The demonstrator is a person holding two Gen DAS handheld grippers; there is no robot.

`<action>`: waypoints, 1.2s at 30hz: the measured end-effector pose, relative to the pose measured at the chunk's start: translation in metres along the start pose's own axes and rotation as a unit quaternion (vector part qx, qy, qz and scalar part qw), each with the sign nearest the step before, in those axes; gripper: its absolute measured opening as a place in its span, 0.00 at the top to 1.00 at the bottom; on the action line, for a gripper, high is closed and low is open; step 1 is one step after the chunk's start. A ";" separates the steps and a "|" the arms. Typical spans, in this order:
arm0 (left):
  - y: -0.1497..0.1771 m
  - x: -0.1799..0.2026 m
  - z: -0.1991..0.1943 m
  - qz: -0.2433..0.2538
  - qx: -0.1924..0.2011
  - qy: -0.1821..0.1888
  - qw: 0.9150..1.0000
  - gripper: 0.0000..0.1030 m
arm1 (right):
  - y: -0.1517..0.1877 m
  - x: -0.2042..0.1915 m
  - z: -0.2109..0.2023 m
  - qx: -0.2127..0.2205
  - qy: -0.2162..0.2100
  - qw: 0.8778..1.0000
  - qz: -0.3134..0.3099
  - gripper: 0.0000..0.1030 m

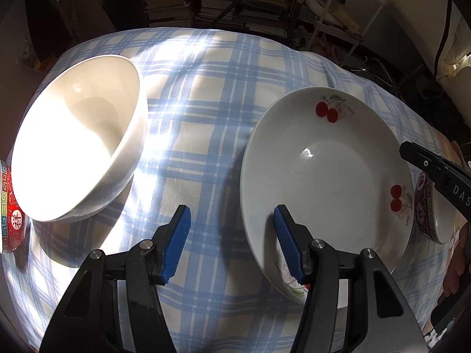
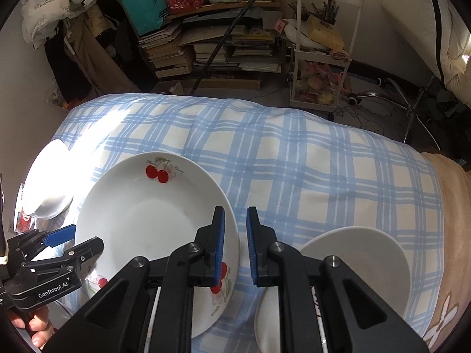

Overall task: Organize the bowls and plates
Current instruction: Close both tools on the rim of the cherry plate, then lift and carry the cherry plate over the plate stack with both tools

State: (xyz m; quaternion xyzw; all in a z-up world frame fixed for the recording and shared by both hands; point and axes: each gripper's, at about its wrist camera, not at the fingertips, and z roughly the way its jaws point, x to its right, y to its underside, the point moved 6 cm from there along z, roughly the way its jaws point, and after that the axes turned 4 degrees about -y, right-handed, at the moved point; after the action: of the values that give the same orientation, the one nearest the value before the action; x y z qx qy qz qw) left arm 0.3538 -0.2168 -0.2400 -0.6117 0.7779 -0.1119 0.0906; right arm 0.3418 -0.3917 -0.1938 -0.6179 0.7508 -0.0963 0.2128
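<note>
On the blue-and-cream checked cloth [image 2: 294,176], a wide white ceramic plate printed with red cherries [image 1: 326,176] sits with a gripper at each side of it. What could go wrong: if the 2 hands lift unevenly, the glossy plate may tilt and slip from the pads, or swing into the purple patterned bowl [image 1: 425,209] just beside its right rim; a skewed bite on the thin rim would cause the same slide. The left gripper [image 1: 232,244] stands about half spread astride the plate's left rim, 1 blue pad inside over the plate's near-left wall, the other outside over the cloth, and neither pad visibly presses the china. The right gripper [image 2: 235,244] is nearly pressed together astride the plate's right rim, 1 pad over the plate and 1 outside it; whether it truly pinches the rim I cannot tell. A deep white ceramic bowl [image 1: 79,138] stands far left, well apart, beside a red patterned bowl [image 1: 11,209]. Another white dish [image 2: 353,270] lies near right.
</note>
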 end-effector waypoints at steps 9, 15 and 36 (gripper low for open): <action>-0.004 -0.001 0.001 0.009 0.013 0.016 1.000 0.55 | 0.001 0.002 0.012 -0.011 -0.024 0.999 0.019 0.88; -0.005 -0.005 -0.002 -0.014 0.007 0.049 0.999 0.72 | 0.002 0.000 0.013 -0.019 -0.020 0.999 0.018 0.89; 0.018 -0.015 -0.035 -0.002 -0.015 0.095 0.995 0.78 | 0.035 -0.017 -0.016 -0.043 -0.058 0.997 0.031 0.89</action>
State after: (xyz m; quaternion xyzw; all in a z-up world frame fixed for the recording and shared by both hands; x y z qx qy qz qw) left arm 0.3312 -0.1956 -0.2116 -0.6012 0.7832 -0.1583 0.0065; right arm 0.3066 -0.3700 -0.1905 -0.6072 0.7596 -0.0208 0.2320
